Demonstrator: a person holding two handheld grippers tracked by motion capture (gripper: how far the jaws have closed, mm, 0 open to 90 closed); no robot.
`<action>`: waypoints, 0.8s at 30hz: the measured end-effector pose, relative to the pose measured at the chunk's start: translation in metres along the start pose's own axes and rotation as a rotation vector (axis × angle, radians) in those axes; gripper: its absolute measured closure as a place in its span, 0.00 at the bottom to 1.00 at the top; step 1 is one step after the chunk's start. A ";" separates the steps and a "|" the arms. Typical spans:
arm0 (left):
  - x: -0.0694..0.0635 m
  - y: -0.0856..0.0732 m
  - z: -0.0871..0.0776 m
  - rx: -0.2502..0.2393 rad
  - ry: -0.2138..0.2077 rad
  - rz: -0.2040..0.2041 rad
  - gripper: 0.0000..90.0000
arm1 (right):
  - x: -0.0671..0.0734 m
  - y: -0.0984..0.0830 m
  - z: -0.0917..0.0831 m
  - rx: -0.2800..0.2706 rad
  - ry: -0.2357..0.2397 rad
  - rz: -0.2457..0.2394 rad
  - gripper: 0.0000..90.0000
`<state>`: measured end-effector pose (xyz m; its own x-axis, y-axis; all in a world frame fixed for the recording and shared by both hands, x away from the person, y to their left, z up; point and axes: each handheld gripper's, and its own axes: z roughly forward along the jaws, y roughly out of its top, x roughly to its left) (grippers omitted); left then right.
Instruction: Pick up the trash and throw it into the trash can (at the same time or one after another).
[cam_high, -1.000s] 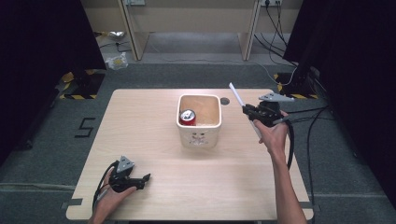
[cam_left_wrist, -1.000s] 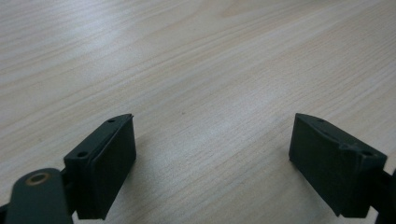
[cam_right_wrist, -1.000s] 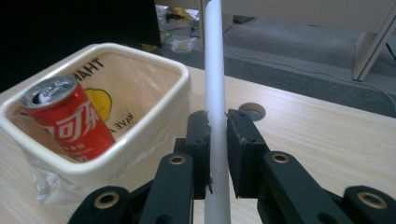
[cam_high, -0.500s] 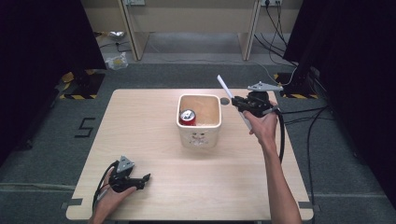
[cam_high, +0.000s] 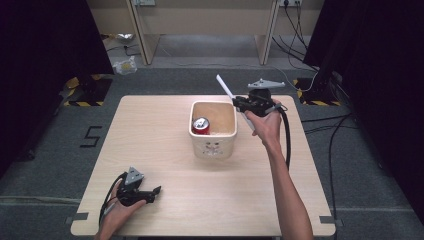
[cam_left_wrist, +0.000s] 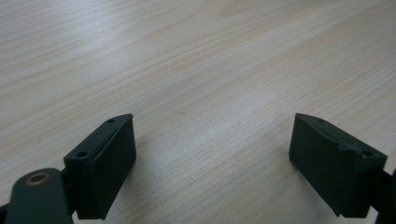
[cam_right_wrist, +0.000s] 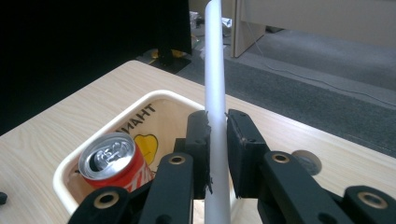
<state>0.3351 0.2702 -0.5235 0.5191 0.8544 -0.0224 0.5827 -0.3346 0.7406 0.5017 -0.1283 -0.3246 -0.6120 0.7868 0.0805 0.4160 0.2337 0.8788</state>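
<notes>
Above the right rim of the bin (cam_high: 214, 146), the right gripper (cam_high: 238, 101) was clamped on the white tube (cam_right_wrist: 215, 88), still to be dropped in beside the can (cam_high: 201, 125), while the left gripper (cam_high: 156, 192) rested, jaws apart, on the table (cam_high: 150, 130).

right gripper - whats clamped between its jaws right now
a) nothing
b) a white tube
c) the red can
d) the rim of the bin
b: in the right gripper view the right gripper has both jaws pressed on a white tube, while the red can sits inside the bin below it.
</notes>
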 end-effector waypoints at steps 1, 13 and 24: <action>0.000 0.000 0.000 0.001 -0.001 0.000 0.15 | 0.000 0.000 0.000 0.000 0.000 0.000 0.88; 0.000 0.000 0.000 0.001 0.000 0.002 0.15 | 0.016 0.013 0.030 0.019 0.043 0.001 0.88; 0.000 0.000 0.000 0.001 -0.001 -0.001 0.15 | 0.023 0.016 0.050 0.039 0.053 0.003 0.88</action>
<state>0.3351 0.2705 -0.5235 0.5197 0.8540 -0.0239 0.5838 -0.3346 0.7398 0.5283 -0.0781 -0.3320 -0.6453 0.7562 0.1084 0.4430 0.2548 0.8596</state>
